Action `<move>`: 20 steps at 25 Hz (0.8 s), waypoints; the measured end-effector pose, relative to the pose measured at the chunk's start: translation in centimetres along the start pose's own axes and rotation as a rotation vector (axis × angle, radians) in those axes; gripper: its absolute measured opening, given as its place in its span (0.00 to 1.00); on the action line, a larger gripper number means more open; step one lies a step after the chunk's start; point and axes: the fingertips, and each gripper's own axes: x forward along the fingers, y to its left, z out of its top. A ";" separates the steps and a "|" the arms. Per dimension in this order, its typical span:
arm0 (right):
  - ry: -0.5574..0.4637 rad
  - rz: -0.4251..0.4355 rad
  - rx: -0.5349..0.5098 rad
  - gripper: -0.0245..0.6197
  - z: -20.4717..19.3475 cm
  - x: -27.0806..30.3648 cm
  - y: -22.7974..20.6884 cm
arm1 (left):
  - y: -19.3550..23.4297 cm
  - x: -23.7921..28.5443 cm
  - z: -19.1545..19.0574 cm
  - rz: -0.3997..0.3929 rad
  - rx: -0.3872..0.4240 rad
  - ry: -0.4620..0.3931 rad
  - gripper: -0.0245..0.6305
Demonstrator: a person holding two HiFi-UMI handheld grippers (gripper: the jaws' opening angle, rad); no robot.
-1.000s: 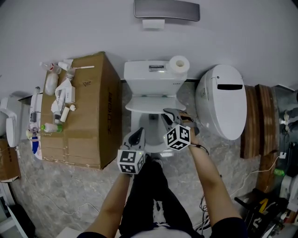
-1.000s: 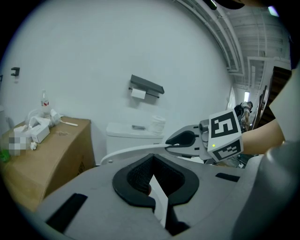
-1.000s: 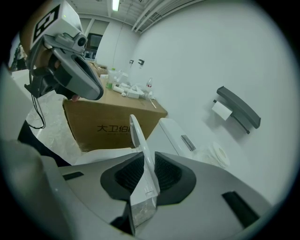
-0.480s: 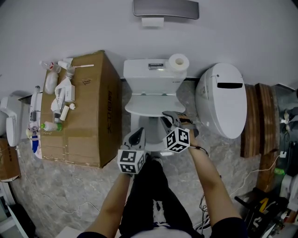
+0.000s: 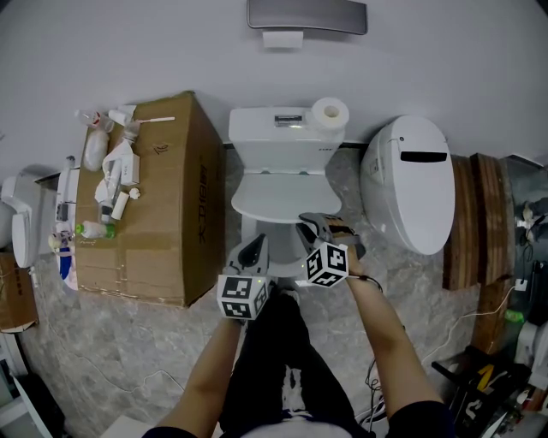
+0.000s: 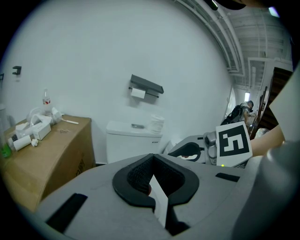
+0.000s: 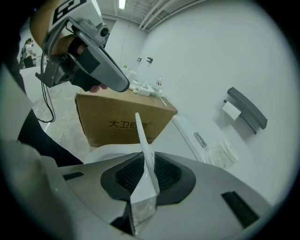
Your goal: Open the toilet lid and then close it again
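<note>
The white toilet stands against the wall, its lid tilted partway between upright and flat. My right gripper is shut on the lid's front edge; in the right gripper view the thin white lid stands on edge between the black pads. My left gripper hovers just left of it over the bowl's front, shut with nothing held. In the left gripper view its jaws point at the tank, and the right gripper shows beside it.
A cardboard box topped with bottles and tubes stands left of the toilet. A paper roll sits on the tank. A white oval seat unit leans at the right. A grey paper holder hangs on the wall above.
The right gripper has come down and toward me with the lid, which now lies lower and shows more of its face. The left gripper has stayed put.
</note>
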 end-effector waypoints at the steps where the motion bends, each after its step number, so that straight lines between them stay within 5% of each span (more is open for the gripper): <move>1: 0.001 0.003 -0.001 0.12 -0.1 -0.1 0.3 | 0.0 -0.1 -0.1 0.000 0.001 0.001 0.04; 20: 0.014 0.039 -0.033 0.12 -1.0 -0.1 4.0 | 0.3 -0.5 -2.8 0.011 0.003 0.049 0.04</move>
